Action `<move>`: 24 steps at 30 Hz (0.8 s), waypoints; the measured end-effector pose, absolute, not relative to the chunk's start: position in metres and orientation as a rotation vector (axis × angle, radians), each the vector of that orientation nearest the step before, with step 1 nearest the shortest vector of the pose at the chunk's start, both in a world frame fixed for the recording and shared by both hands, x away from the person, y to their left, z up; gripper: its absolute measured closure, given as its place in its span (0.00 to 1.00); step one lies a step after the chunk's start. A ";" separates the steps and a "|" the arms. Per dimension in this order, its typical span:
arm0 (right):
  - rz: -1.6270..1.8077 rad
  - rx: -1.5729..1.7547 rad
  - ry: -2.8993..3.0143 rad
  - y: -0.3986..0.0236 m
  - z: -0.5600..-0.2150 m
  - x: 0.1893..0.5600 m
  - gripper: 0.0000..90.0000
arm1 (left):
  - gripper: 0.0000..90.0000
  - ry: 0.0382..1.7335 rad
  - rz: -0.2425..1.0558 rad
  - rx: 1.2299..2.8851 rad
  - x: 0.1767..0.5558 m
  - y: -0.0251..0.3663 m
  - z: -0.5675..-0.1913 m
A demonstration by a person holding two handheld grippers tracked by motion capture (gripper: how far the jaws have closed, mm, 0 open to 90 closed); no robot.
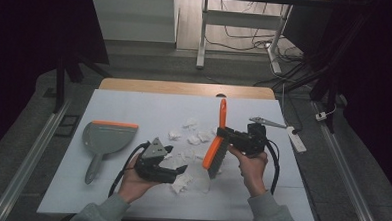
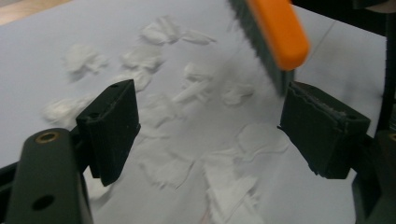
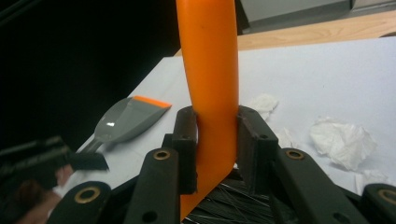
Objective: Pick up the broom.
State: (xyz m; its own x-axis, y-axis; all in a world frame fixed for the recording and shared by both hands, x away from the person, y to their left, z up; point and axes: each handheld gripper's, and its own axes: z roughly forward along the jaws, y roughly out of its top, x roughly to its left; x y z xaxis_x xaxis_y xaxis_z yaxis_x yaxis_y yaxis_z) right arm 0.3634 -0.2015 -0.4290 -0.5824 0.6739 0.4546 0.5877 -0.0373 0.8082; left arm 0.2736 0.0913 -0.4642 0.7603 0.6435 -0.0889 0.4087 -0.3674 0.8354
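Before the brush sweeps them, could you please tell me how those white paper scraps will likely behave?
The paper scraps look thin and crumpled, so probably very light and floppy. They may scatter or catch under the brush bristles rather than slide neatly.

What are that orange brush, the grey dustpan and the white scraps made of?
Brush: seemingly smooth, glossy orange plastic with dark bristles.
Dustpan: probably grey plastic with an orange edge strip; it shows a shiny highlight in the right gripper view.
White scraps: crumpled and torn, likely tissue paper.
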 end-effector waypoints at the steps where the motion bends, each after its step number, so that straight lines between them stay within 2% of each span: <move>1: 1.711 1.396 2.124 -0.201 -0.429 0.363 0.79 | 0.23 0.781 0.308 2.014 0.274 0.086 -0.465; 7: 1.747 1.414 2.084 -0.190 -0.437 0.360 0.78 | 0.23 0.756 0.294 2.037 0.280 0.058 -0.475; 17: 1.799 1.446 2.016 -0.182 -0.442 0.355 0.78 | 0.28 0.776 0.280 2.003 0.291 0.038 -0.489; 21: 1.825 1.461 1.997 -0.180 -0.444 0.353 0.78 | 0.39 0.787 0.287 1.988 0.294 0.032 -0.494; 24: 1.842 1.471 1.982 -0.179 -0.445 0.351 0.78 | 0.56 0.795 0.294 1.984 0.297 0.030 -0.497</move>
